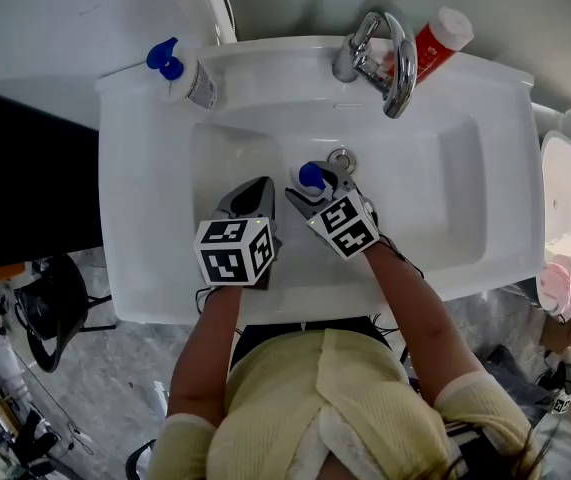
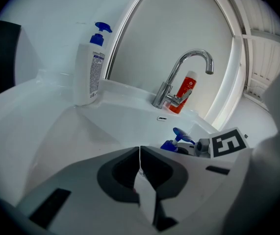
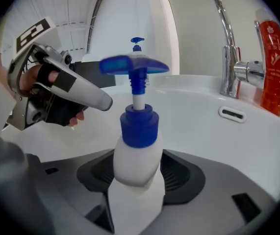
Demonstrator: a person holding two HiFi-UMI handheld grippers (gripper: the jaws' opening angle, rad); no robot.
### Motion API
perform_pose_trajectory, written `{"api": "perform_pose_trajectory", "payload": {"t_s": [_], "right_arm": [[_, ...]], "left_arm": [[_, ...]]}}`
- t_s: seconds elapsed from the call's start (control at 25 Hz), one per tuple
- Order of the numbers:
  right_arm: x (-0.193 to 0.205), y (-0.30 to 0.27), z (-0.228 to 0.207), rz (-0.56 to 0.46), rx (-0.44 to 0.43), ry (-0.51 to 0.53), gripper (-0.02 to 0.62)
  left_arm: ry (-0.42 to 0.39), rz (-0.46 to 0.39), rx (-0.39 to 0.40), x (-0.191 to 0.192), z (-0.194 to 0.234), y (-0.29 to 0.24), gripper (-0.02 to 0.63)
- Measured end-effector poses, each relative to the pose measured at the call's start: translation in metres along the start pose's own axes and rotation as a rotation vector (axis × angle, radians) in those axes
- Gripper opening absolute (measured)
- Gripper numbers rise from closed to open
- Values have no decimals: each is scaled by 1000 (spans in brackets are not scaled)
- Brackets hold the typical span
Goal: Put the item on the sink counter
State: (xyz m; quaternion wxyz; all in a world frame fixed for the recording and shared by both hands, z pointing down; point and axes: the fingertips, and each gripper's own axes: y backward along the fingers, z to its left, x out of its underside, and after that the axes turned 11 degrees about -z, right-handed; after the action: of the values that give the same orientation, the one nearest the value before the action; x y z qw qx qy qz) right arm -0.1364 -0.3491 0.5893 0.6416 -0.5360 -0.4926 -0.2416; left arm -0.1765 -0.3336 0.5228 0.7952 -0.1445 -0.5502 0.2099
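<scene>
Well, the white sink [image 1: 465, 218] fills most of the head view, with its basin in the middle and a flat counter [image 1: 125, 198] around it. The person [image 1: 315, 398], in a pale yellow top, stands at 6 o'clock of the sink and reaches both arms over the front rim into the basin.

The left gripper [image 2: 140, 153] hangs over the basin at about 7 o'clock of the middle. Its jaws are pressed together along one thin seam, and nothing is between them. The right gripper [image 1: 317, 186] is just beside it at 3 o'clock, and its tips point toward 11 o'clock. Its jaws stand spread wide, one on each side of a bottle, and the pads do not appear to clamp it.

The chrome faucet [image 1: 390, 63] rises from the counter at 12 to 1 o'clock of the basin and curves over it. A tall pump bottle [image 1: 190, 78], white with a blue head, stands upright on the counter corner at 11 o'clock, well apart from both grippers. A red tube [image 1: 440, 38] with a white cap is on the counter just behind the faucet, at 1 o'clock.

The small pump bottle [image 3: 136, 168] is white with a blue collar and a blue pump head. It is inside the basin, not on the counter, upright between the right gripper's jaws. The round drain [image 1: 341, 156] lies at 1 o'clock of this bottle, near it.
</scene>
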Motion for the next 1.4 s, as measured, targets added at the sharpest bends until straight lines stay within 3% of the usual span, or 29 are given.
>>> {"api": "perform_pose_trajectory", "payload": {"t_s": [0.28,1.08,1.4], "right_arm": [[4,16,0,61,-21,48,258],[8,72,-1,254,-42,-13,253],[-5,96,-5,303,0,-29,135]], "left_arm": [[-9,2,26,0,-4,5,40],[-16,29,104,-19,-17,29,40],[-27,36,131,-29,-24,42,40]]}}
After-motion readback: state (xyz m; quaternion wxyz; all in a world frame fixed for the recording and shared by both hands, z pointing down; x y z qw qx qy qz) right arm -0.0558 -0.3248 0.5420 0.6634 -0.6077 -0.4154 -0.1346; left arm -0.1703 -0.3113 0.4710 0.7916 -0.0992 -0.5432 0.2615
